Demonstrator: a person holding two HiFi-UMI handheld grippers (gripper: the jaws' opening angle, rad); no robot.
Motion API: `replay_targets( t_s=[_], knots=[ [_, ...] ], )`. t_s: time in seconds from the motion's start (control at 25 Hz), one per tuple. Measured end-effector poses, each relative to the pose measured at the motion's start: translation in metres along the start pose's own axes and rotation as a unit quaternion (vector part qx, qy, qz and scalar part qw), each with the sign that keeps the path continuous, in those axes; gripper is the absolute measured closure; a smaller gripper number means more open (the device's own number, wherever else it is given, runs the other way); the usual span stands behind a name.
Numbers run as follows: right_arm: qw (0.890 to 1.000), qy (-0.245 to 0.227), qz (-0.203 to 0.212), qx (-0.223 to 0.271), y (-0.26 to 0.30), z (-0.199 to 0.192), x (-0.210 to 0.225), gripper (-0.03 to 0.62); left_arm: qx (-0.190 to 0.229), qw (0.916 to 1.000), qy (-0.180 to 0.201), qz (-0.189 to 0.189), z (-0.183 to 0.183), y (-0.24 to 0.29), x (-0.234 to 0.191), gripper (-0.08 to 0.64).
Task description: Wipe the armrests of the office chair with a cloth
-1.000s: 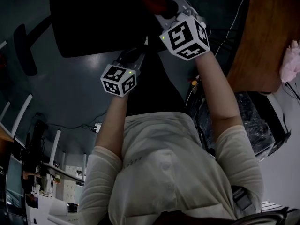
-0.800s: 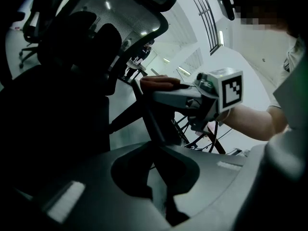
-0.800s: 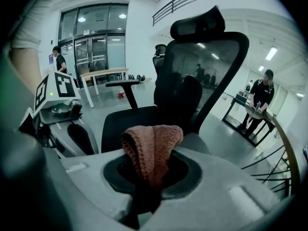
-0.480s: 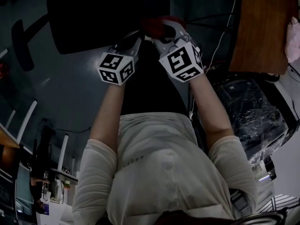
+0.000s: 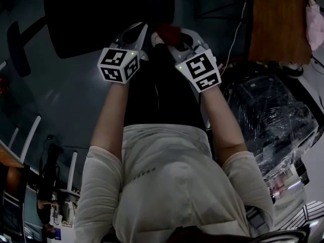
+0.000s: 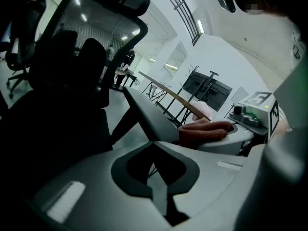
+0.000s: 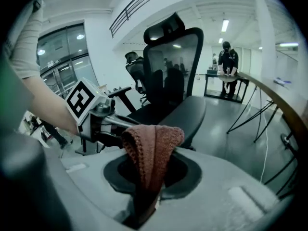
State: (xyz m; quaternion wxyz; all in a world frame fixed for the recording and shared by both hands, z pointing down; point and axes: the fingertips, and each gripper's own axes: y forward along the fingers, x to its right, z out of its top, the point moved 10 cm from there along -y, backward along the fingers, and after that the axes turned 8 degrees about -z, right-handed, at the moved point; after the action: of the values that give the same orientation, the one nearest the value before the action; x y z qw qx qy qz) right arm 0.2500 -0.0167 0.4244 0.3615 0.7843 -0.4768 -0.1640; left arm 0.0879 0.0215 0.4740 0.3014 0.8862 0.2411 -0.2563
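Note:
A black office chair [image 5: 106,14] with a mesh back [image 7: 173,57] stands just ahead of me; one armrest [image 5: 17,42] shows at the far left of the head view. My right gripper [image 5: 164,34] is shut on a red-brown cloth [image 5: 169,33], which sticks up from its jaws in the right gripper view [image 7: 153,143]. My left gripper [image 5: 139,30] is held close beside it, shut with nothing in it [image 6: 154,143]. In the left gripper view the cloth [image 6: 204,131] lies just to the right. Both grippers hover by the seat's [image 7: 180,112] near edge.
A wooden table [image 5: 278,19] stands at the right with a pink bundle [image 5: 314,22] on it. Below it sits something wrapped in clear plastic [image 5: 268,115], with cables on the floor. Another person [image 7: 226,61] stands far back at a desk.
The right gripper with the cloth has drawn back toward me while the left has moved forward, so the two now sit side by side. The cloth stays clamped.

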Motion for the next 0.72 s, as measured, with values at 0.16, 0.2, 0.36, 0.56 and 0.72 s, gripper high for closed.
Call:
replay_targets(
  t_s=[0.16,0.2,0.36,0.56,0.72],
  knots=[
    [0.995,0.056,-0.064,0.053,-0.008,0.003,0.049,0.535,-0.001,0.9999,-0.011,0.010,-0.004,0.001,0.006,0.554],
    [0.993,0.067,-0.074,0.069,-0.004,0.009,0.066,0.535,-0.003,0.9998,-0.012,0.016,-0.004,0.001,0.007,0.554],
    [0.986,0.083,-0.085,0.118,0.032,0.041,0.129,0.535,-0.019,0.9991,0.005,0.038,-0.003,0.003,0.009,0.554],
    [0.982,0.104,-0.038,0.151,0.081,0.076,0.170,0.535,0.002,0.9986,-0.007,0.052,0.001,0.004,0.011,0.554],
    [0.978,0.123,0.012,0.166,0.109,0.085,0.177,0.535,0.017,0.9976,-0.018,0.064,0.000,0.003,0.013,0.554]
  ],
)
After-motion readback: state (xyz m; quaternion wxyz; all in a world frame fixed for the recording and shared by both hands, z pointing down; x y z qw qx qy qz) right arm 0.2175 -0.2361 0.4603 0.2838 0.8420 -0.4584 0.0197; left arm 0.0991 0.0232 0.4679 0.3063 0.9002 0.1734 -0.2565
